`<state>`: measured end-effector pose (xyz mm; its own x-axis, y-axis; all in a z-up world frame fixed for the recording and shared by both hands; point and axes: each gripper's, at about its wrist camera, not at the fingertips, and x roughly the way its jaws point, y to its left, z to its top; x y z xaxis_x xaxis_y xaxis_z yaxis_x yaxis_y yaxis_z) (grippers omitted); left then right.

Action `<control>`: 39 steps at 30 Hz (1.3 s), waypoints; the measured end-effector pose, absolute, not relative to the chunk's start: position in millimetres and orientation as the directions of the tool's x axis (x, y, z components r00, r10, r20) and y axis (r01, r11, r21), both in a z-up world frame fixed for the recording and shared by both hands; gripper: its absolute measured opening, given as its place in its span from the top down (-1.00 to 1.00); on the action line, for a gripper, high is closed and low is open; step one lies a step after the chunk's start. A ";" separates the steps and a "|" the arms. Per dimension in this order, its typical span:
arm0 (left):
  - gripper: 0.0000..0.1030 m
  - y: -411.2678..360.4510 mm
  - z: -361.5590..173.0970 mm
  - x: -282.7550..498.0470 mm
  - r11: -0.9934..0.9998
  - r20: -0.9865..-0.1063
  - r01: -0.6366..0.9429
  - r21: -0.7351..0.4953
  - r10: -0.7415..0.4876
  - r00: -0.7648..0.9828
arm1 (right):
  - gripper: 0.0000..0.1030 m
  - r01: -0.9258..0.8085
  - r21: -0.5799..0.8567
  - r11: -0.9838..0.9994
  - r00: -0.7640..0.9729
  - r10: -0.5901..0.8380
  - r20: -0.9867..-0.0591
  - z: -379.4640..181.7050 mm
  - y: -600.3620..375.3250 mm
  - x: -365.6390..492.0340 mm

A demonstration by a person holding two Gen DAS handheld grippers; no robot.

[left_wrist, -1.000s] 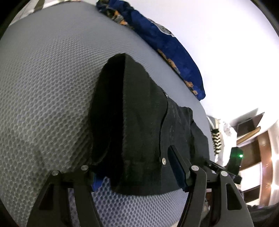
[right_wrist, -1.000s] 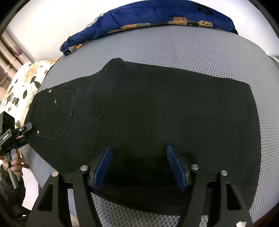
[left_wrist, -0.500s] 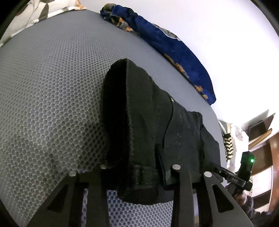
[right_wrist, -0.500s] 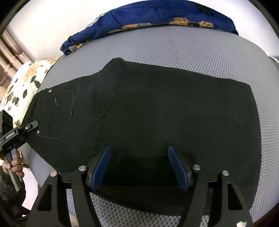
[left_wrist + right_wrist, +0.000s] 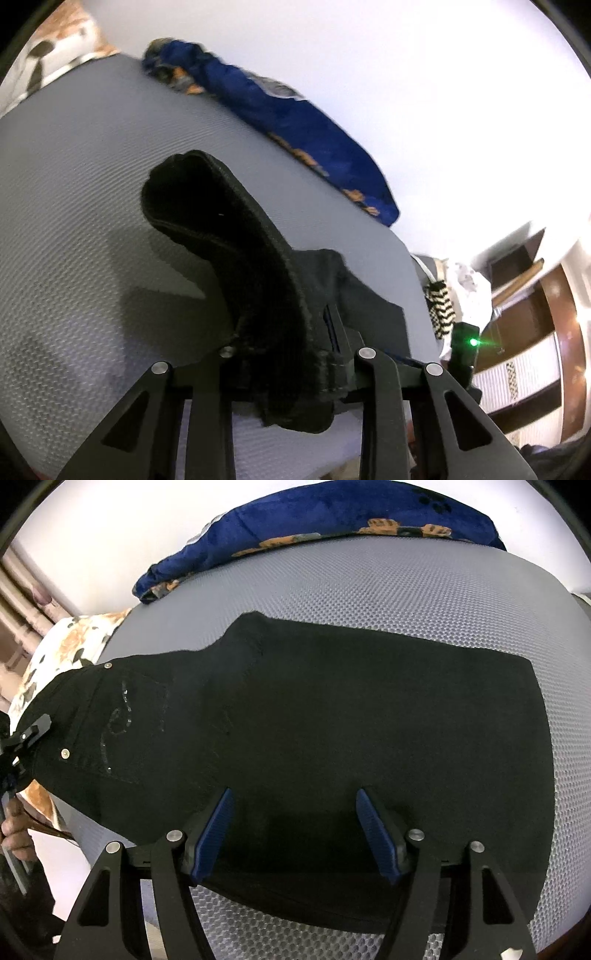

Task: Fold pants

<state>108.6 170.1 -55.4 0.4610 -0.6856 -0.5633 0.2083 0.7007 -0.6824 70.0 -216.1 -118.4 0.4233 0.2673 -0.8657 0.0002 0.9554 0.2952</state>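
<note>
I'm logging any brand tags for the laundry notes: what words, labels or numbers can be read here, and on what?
None can be read.
The black pants: pocket stitching and rivets only, no lettering.
The blue blanket: orange and grey prints, no readable text.
The left gripper shows no legible label.

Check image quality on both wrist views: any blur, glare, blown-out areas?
Left wrist: motion-blurred; wall blown out white, green LED flaring; pants near featureless black, casting a soft shadow on the mattress. Right wrist: sharp, mesh crisp, fisheye bends the edges.
</note>
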 end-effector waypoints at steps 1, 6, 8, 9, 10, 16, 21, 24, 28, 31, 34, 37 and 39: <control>0.46 164.1 -51.5 108.5 0.697 -0.558 0.219 -0.683 -0.691 0.458 | -0.29 0.003 0.298 0.955 0.429 0.268 -0.862 -116.1 -217.2 69.9; 0.46 143.3 -38.1 109.4 0.673 -0.535 0.253 -0.695 -0.719 0.443 | -0.29 0.013 0.320 0.947 0.454 0.279 -0.846 -106.3 -228.2 68.4; 0.46 136.1 -34.2 109.6 0.669 -0.531 0.262 -0.695 -0.724 0.440 | -0.29 0.013 0.321 0.947 0.459 0.279 -0.843 -103.2 -232.1 67.6; 0.46 132.9 -32.7 110.0 0.665 -0.527 0.261 -0.700 -0.727 0.440 | -0.29 0.014 0.321 0.947 0.462 0.278 -0.842 -101.5 -233.8 67.1; 0.46 131.0 -31.3 110.5 0.661 -0.523 0.261 -0.703 -0.730 0.440 | -0.29 0.014 0.322 0.947 0.465 0.279 -0.841 -100.2 -234.7 66.4; 0.46 111.1 -20.9 112.5 0.649 -0.510 0.279 -0.708 -0.743 0.434 | -0.29 0.018 0.327 0.945 0.477 0.279 -0.833 -94.1 -247.6 64.6; 0.46 85.2 -13.5 113.5 0.633 -0.502 0.313 -0.708 -0.763 0.407 | -0.29 0.040 0.356 0.934 0.509 0.287 -0.811 -88.6 -263.5 63.0; 0.46 66.3 -8.4 115.4 0.630 -0.505 0.337 -0.700 -0.770 0.389 | -0.29 0.054 0.363 0.930 0.517 0.285 -0.807 -86.1 -275.1 63.8; 0.46 40.5 -5.0 119.4 0.607 -0.493 0.359 -0.709 -0.790 0.363 | -0.29 0.072 0.366 0.928 0.528 0.276 -0.803 -81.4 -295.2 66.0; 0.46 15.1 -7.1 122.2 0.600 -0.499 0.380 -0.704 -0.799 0.335 | -0.29 0.089 0.366 0.926 0.533 0.266 -0.803 -79.0 -308.1 66.3; 0.46 -12.0 -13.8 124.5 0.588 -0.510 0.399 -0.704 -0.809 0.293 | -0.29 0.100 0.360 0.928 0.541 0.253 -0.802 -76.7 -320.9 63.2; 0.46 -44.3 -20.9 125.2 0.579 -0.530 0.417 -0.701 -0.814 0.239 | -0.29 0.113 0.363 0.925 0.547 0.247 -0.800 -76.9 -333.2 59.4; 0.46 -61.3 -26.2 121.9 0.580 -0.546 0.427 -0.694 -0.810 0.213 | -0.29 0.129 0.372 0.919 0.549 0.246 -0.799 -79.5 -339.9 58.6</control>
<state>121.9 -61.3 -26.2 0.2134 -0.8105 -0.5455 0.4271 0.5796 -0.6940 58.6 -339.9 -79.5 0.5489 0.2460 -0.7988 0.1295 0.9192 0.3720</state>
